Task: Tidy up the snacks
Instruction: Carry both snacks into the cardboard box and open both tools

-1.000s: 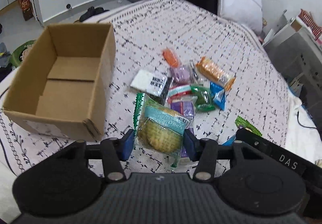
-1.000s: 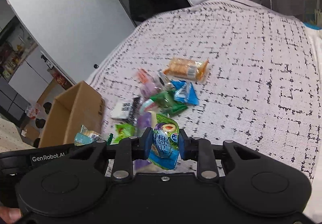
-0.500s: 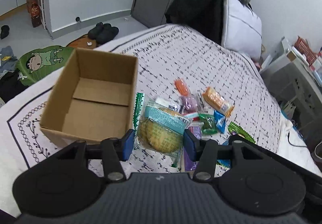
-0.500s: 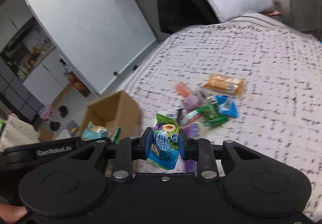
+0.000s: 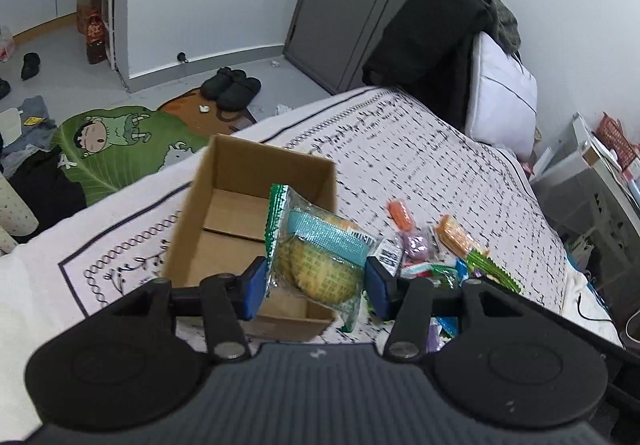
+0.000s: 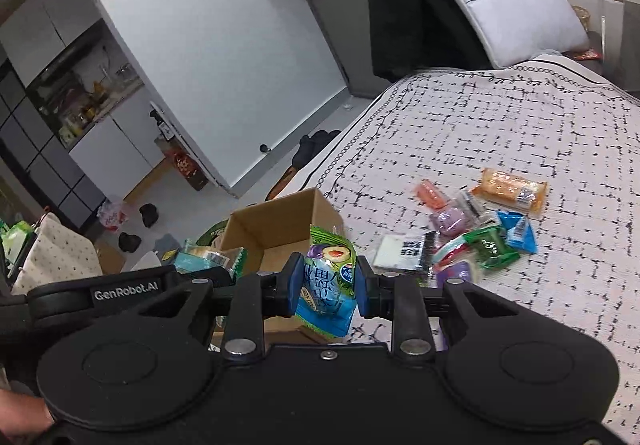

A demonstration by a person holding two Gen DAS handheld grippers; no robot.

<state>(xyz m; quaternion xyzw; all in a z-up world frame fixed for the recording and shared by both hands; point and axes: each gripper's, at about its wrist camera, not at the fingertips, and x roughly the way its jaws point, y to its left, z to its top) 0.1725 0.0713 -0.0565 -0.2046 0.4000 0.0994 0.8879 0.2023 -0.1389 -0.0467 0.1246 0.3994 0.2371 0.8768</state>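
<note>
My left gripper point(image 5: 316, 287) is shut on a clear cracker packet point(image 5: 320, 257) with green and teal trim, held in the air above the open, empty cardboard box point(image 5: 240, 205) on the bed. My right gripper point(image 6: 326, 283) is shut on a green and blue candy packet point(image 6: 328, 281), held high beside the same box point(image 6: 276, 225). The left gripper with its packet shows at the left of the right wrist view point(image 6: 208, 259). A pile of loose snack packets point(image 6: 472, 229) lies on the bedspread right of the box point(image 5: 424, 245).
The bed has a white, black-patterned cover point(image 6: 540, 133) with a grey pillow point(image 6: 516, 5) and a dark coat point(image 5: 432, 37) at its head. Slippers point(image 5: 232, 87) and a green cartoon mat point(image 5: 116, 141) lie on the floor beyond the bed's edge. A shelf unit point(image 5: 596, 181) stands at the right.
Both grippers have risen well above the bed with their packets still held. The box and snack pile now look smaller and farther away, and the left packet hangs over the box.
</note>
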